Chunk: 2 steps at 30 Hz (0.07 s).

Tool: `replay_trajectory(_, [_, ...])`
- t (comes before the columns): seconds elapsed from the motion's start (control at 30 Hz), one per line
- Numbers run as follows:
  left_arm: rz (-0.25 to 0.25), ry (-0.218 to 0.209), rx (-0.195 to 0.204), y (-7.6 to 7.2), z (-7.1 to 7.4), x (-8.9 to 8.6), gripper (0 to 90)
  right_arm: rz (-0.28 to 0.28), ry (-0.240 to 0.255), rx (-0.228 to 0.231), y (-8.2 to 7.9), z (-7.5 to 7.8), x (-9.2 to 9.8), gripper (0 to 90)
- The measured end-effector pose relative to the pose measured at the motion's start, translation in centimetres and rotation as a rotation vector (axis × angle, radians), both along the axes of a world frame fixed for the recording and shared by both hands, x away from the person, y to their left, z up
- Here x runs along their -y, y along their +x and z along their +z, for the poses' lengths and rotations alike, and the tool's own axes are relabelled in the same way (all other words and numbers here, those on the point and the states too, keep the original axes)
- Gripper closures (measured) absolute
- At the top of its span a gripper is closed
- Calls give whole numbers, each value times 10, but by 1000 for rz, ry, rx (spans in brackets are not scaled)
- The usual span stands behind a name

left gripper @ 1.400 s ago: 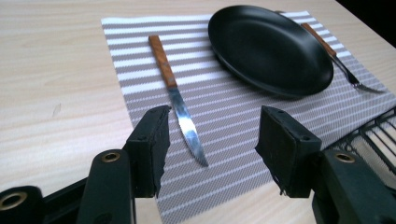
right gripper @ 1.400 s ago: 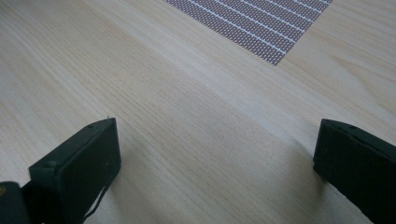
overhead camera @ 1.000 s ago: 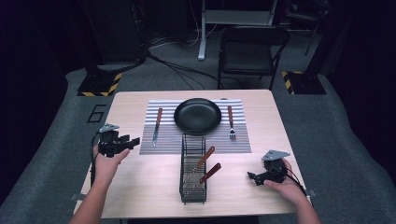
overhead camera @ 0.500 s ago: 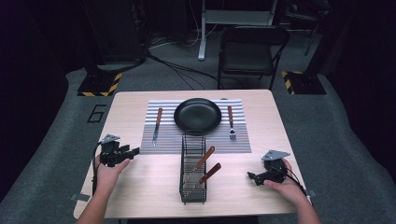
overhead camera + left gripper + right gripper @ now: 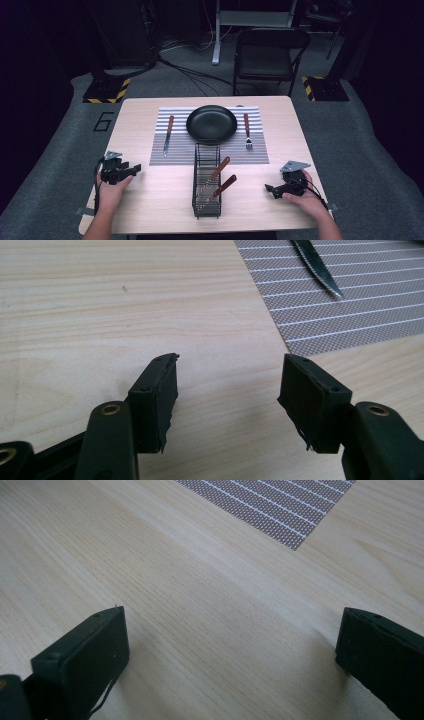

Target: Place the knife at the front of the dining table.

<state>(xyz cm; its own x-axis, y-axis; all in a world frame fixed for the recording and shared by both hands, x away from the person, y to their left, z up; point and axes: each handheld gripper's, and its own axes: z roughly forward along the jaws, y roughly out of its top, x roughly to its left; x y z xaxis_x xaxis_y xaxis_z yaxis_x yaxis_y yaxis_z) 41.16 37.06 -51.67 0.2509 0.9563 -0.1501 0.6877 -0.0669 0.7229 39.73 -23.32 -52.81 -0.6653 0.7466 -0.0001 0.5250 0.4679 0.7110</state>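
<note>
Light wooden table point(image 5: 150, 200): carries all items. Grey striped woven placemat point(image 5: 180, 150): far centre. Black wire-mesh rectangular basket point(image 5: 206, 200): centre, far end touching placemat's near edge; holds two wood-handled utensils point(image 5: 220, 177), type apparently cutlery, unclear. Round black plate point(image 5: 211, 124): on placemat, between wood-handled knife point(image 5: 168, 134) and wood-handled fork point(image 5: 247, 131). Left gripper point(image 5: 134, 170): low over table left of basket, jaws apart, just opening further, nothing between. Right gripper point(image 5: 268, 189): right of basket, jaws wide apart, empty.
</note>
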Motion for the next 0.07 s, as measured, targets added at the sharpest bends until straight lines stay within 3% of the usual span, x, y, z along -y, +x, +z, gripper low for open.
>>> replay_trajectory(0.07, [6, 7, 4, 0, -2, 0, 394, 0, 0, 0, 0, 0, 0, 0])
